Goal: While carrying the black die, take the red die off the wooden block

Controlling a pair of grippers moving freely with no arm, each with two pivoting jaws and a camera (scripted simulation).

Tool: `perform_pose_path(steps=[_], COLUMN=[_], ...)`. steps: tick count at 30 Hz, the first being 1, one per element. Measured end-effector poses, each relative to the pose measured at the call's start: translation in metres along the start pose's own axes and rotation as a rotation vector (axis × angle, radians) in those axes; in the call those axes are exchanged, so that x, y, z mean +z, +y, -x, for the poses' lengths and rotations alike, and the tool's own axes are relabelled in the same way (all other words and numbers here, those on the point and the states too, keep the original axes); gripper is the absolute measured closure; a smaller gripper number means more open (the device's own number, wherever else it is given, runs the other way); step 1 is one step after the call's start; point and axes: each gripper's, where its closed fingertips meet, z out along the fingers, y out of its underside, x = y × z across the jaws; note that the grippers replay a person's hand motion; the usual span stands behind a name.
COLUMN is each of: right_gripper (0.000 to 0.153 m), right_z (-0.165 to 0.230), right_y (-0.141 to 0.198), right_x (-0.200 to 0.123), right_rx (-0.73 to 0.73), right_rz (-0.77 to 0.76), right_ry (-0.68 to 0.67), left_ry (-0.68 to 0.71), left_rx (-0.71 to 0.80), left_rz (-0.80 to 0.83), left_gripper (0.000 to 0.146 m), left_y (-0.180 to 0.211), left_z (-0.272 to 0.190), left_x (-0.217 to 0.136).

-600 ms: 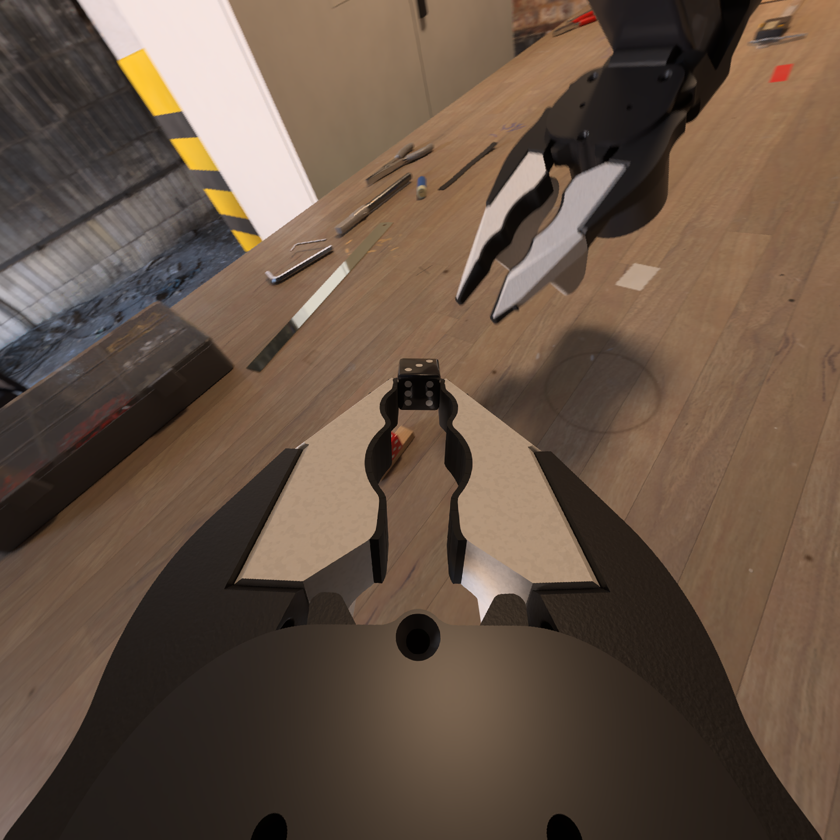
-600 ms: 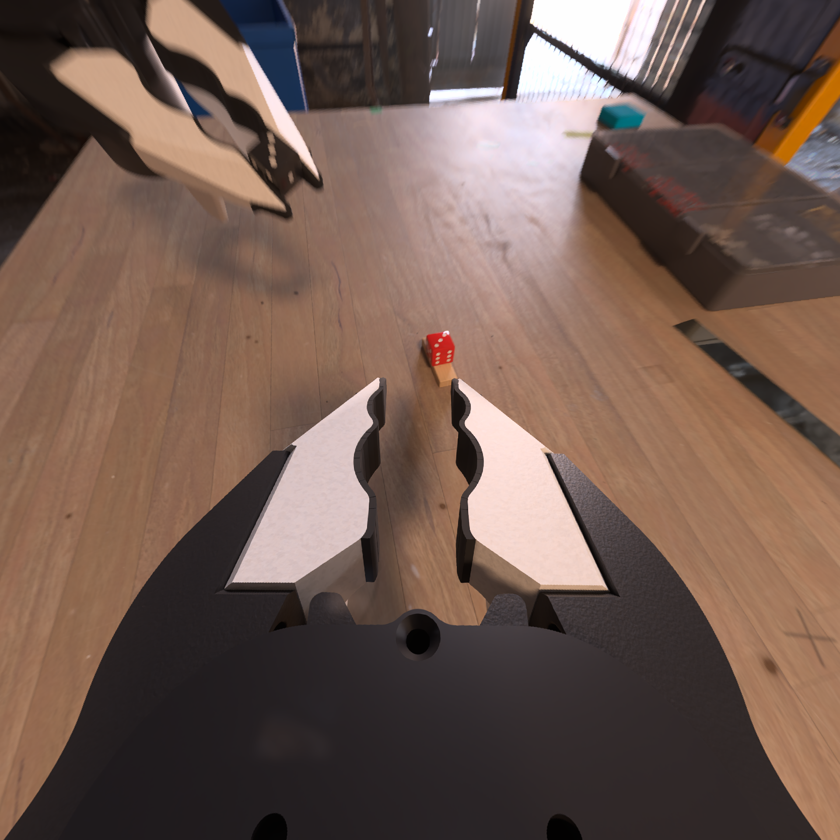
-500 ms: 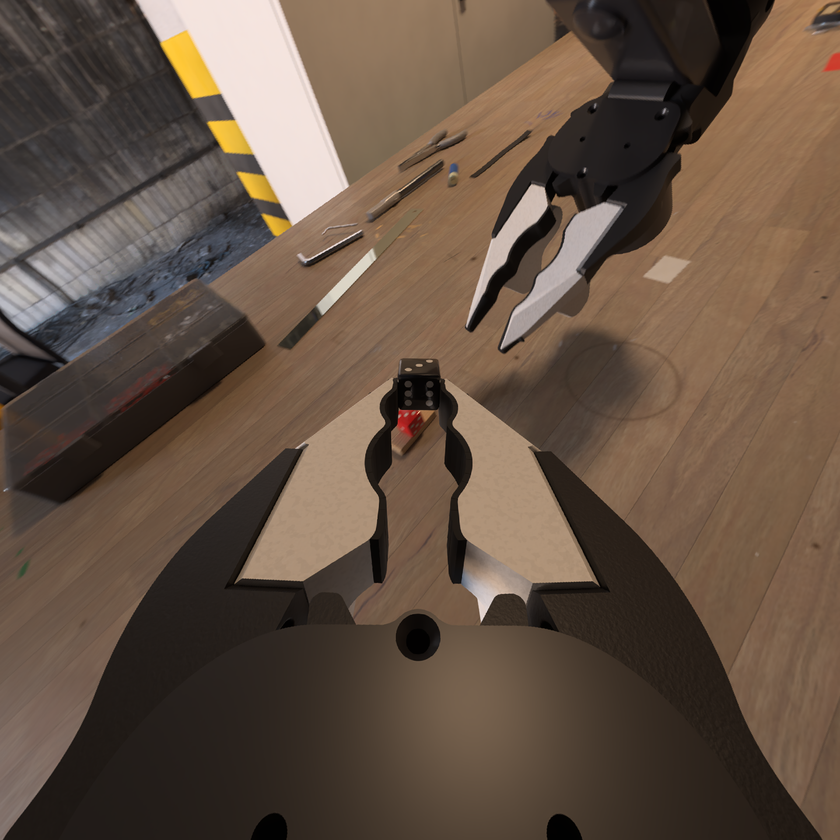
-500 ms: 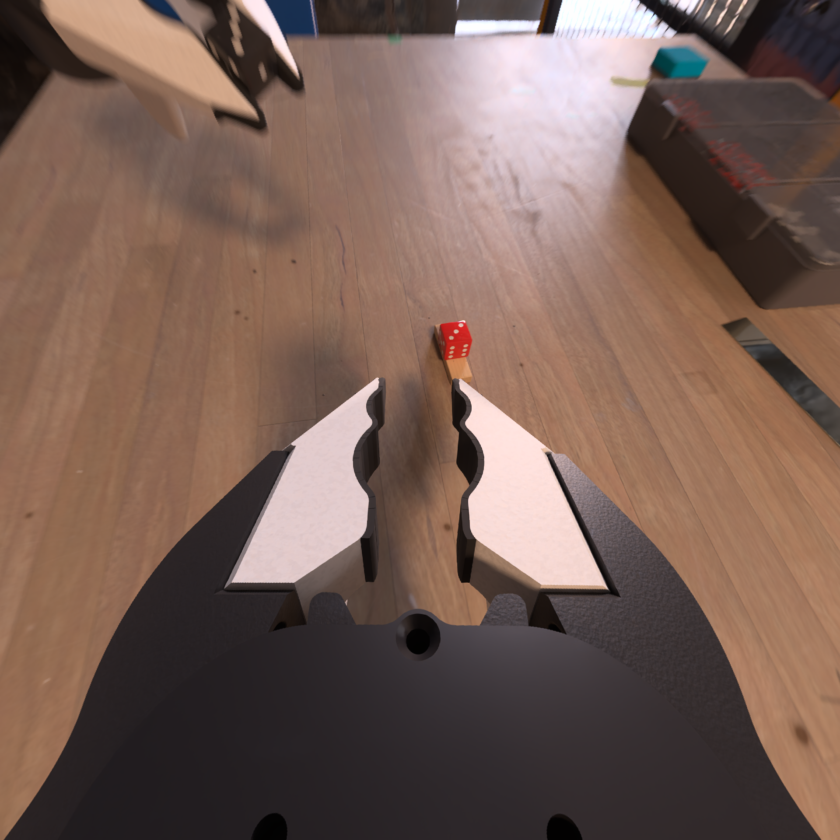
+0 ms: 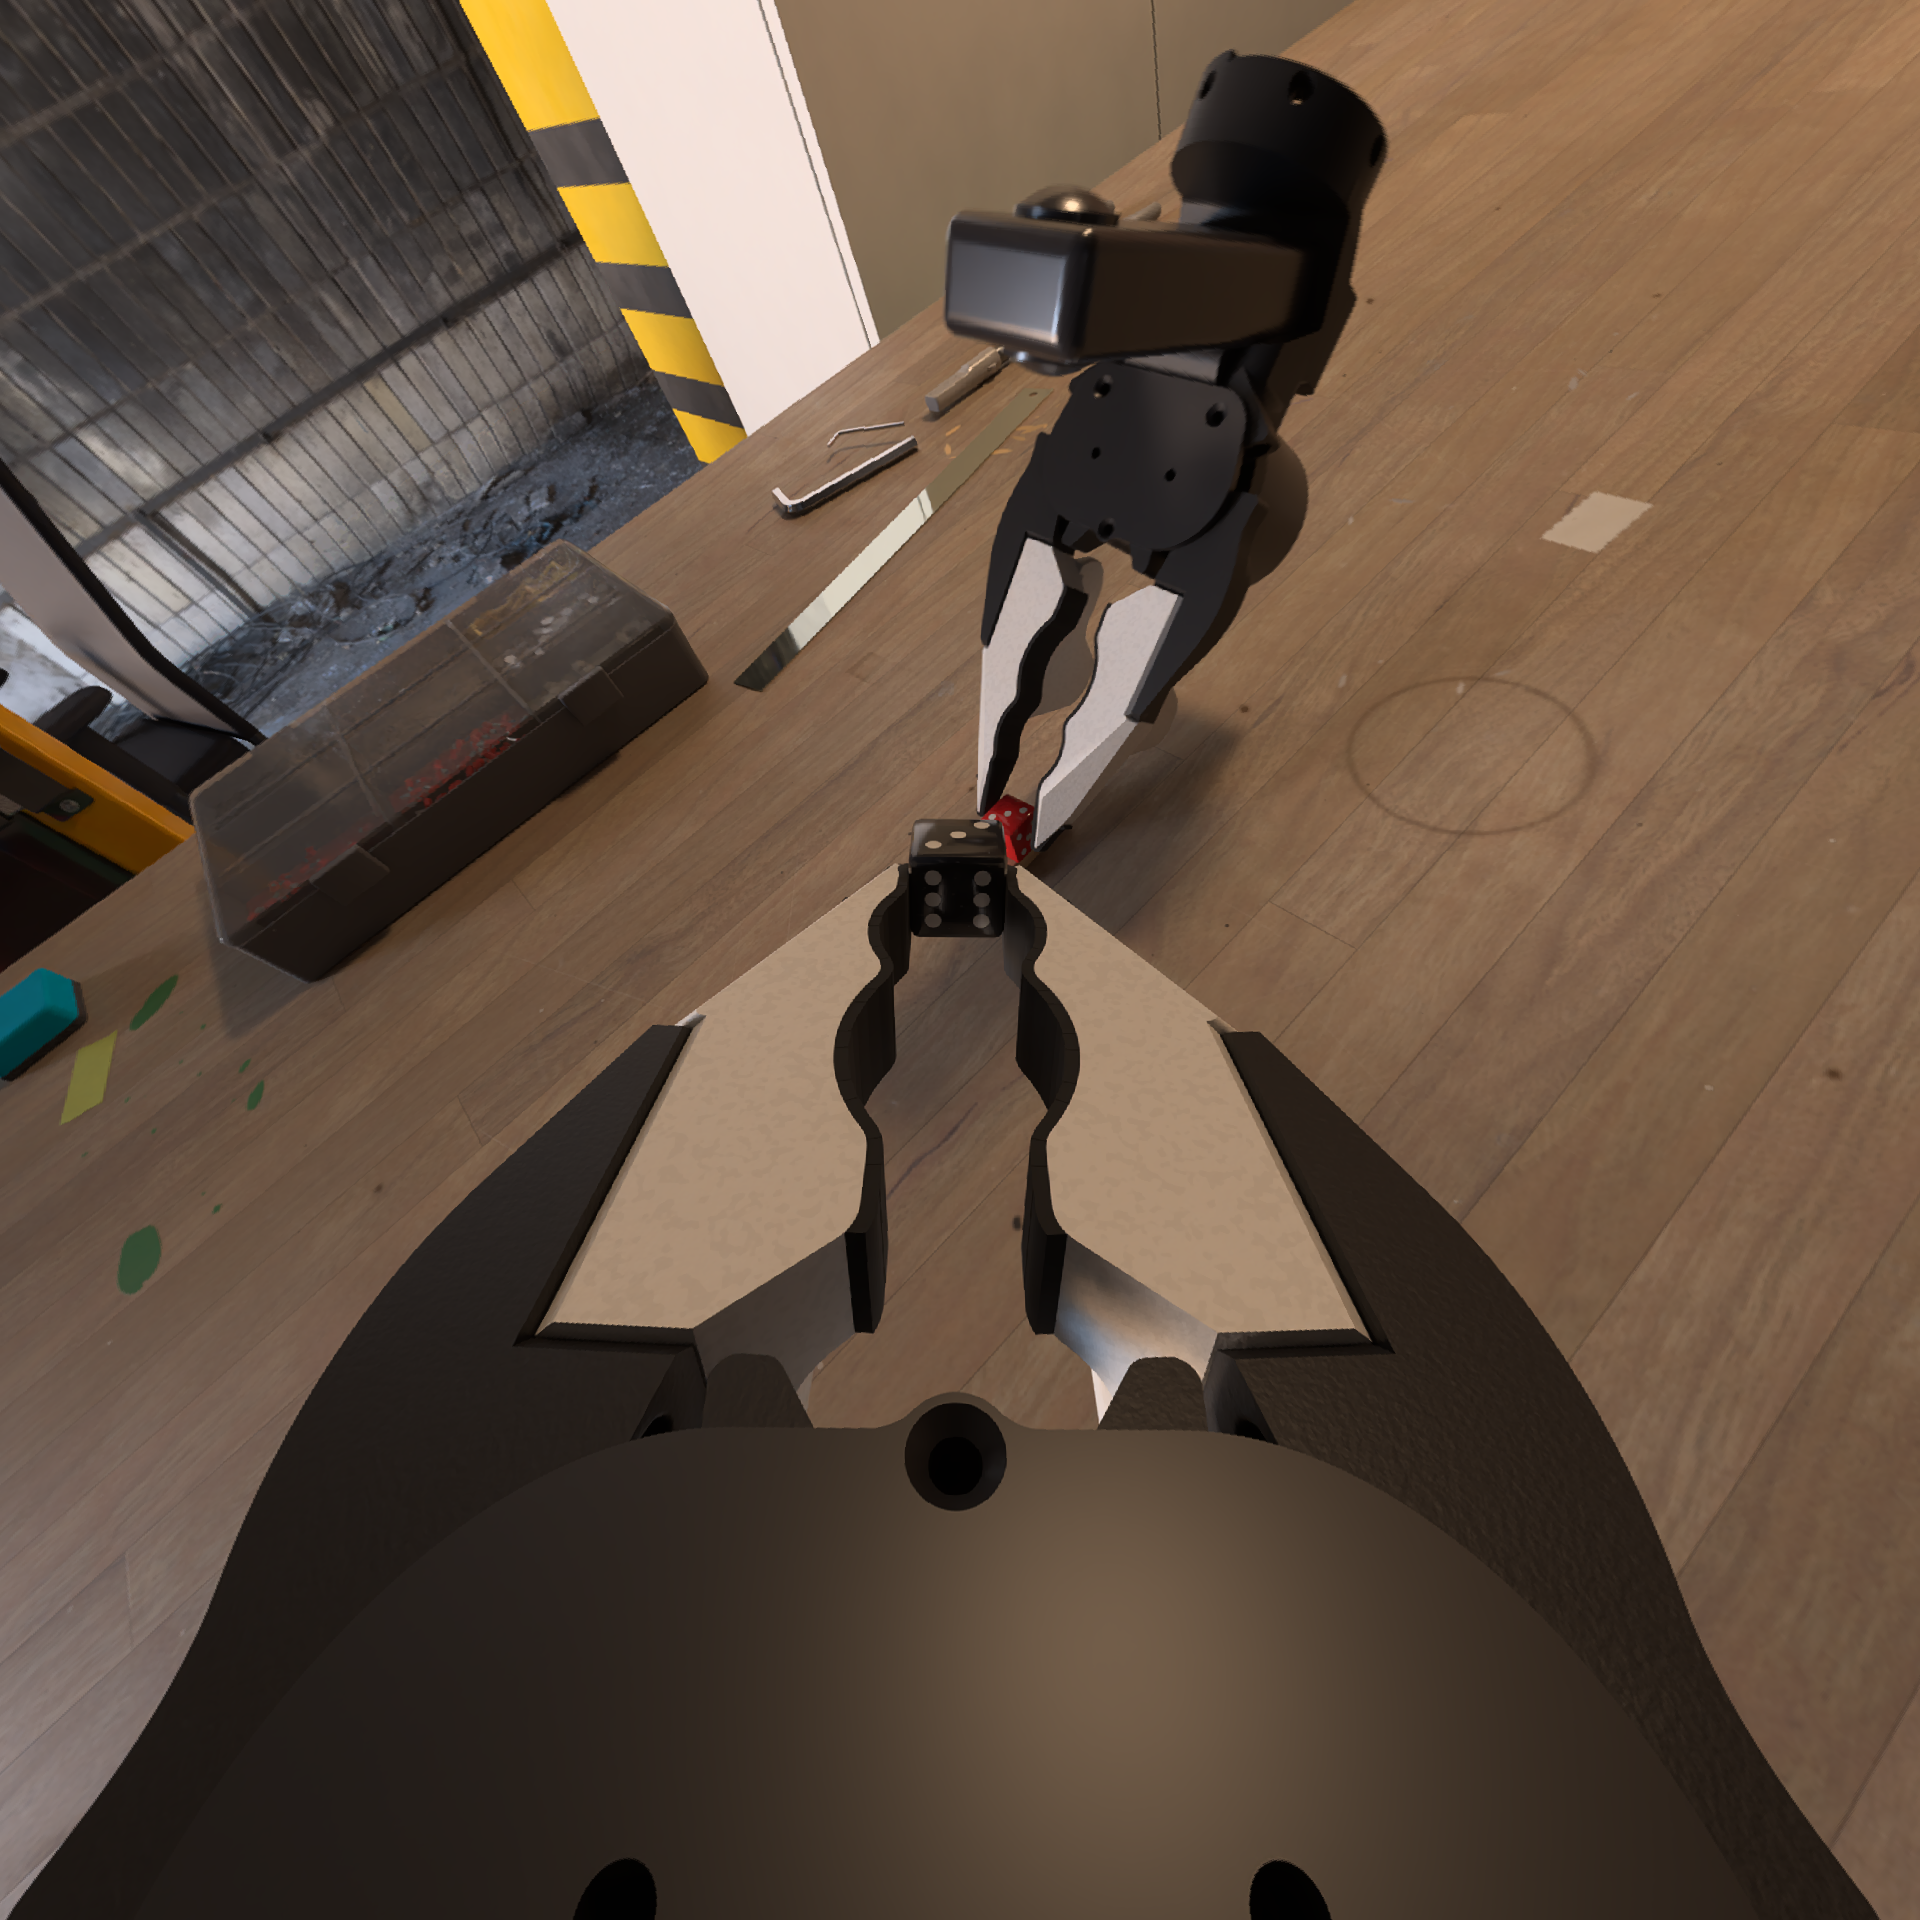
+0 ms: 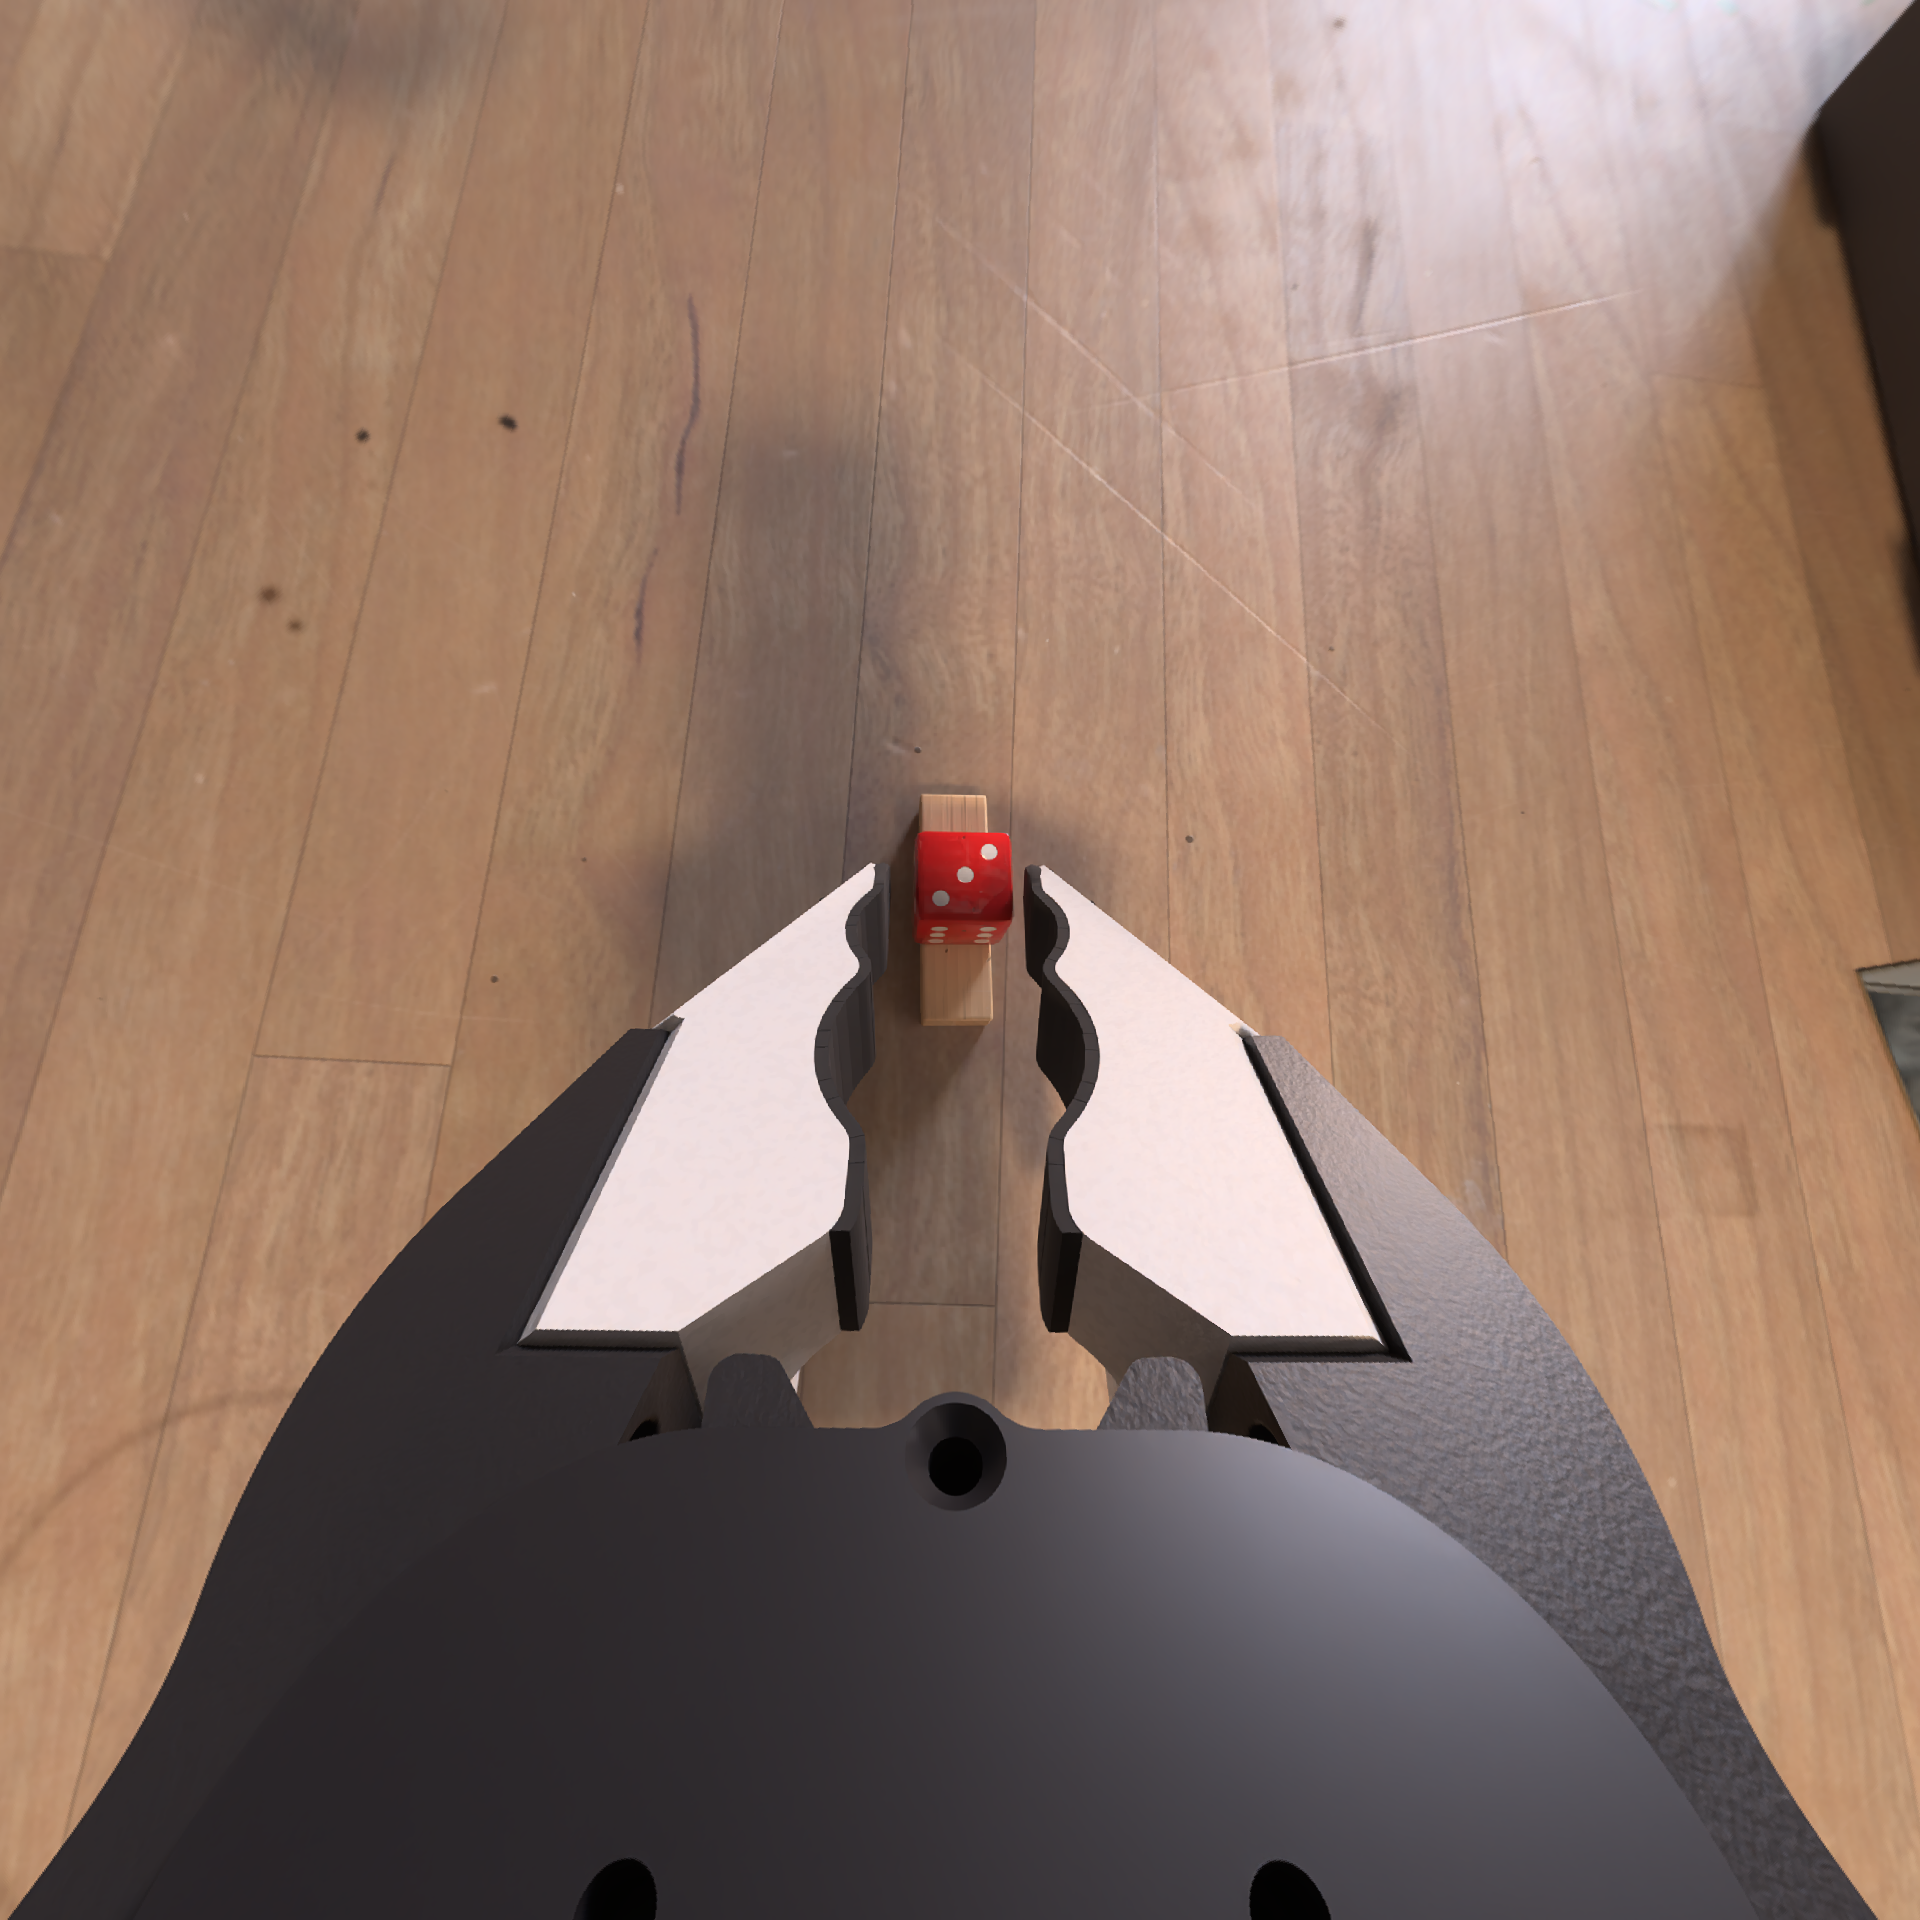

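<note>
My left gripper (image 5: 956, 883) is shut on the black die (image 5: 956, 883) and holds it above the wooden table. In the right wrist view the red die (image 6: 963, 885) sits on a small wooden block (image 6: 956, 987) that lies flat on the table. My right gripper (image 6: 956, 883) is open, with one fingertip on each side of the red die and a small gap on both sides. The left wrist view shows the right gripper (image 5: 1023, 821) pointing down over the red die (image 5: 1013, 826), just beyond the black die. The block is hidden there.
A dark clear-lidded parts box (image 5: 436, 748) lies at the left. A metal ruler (image 5: 862, 582), hex keys (image 5: 842, 483) and other tools lie farther back. A teal block (image 5: 36, 1018) sits at the left edge. A faint drawn circle (image 5: 1470, 753) marks the table at right.
My right gripper has come down and forward until its open fingers straddle the red die. My left gripper, still holding the black die, has shifted so the red die shows just beyond it.
</note>
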Motion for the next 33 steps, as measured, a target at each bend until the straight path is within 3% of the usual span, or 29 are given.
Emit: perform_pose_path(steps=[7,10,14,17,20,25,33], right_gripper=[0.134,0.134,0.134,0.134,0.134,0.134,0.134], right_z=[-0.001,-0.006,-0.036,-0.063,-0.069,-0.067,-0.062], right_y=[0.004,0.005,0.002,-0.004,-0.010,-0.005,0.023], right_x=[0.006,0.005,-0.018,-0.065,-0.111,-0.167,-0.212], right_rx=[0.005,0.007,-0.017,0.021,0.108,0.188,0.262], right_rz=[0.061,0.088,0.131,0.129,0.044,-0.022,-0.029], right_ry=[-0.048,0.002,0.354,0.745,0.965,1.153,1.236], left_ry=[0.013,0.018,0.003,0.001,0.010,0.066,0.138], left_rx=[-0.004,-0.009,-0.015,-0.033,-0.039,-0.030,0.009], left_rz=[0.000,0.003,0.010,0.020,0.022,0.012,0.021], left_gripper=[0.130,0.130,0.130,0.130,0.130,0.130,0.130], left_y=[0.001,0.002,0.003,0.003,-0.001,-0.013,-0.030], left_z=[-0.001,-0.001,0.002,0.002,-0.002,-0.022,-0.049], left_x=[-0.003,-0.001,0.003,0.013,0.027,0.054,0.092])
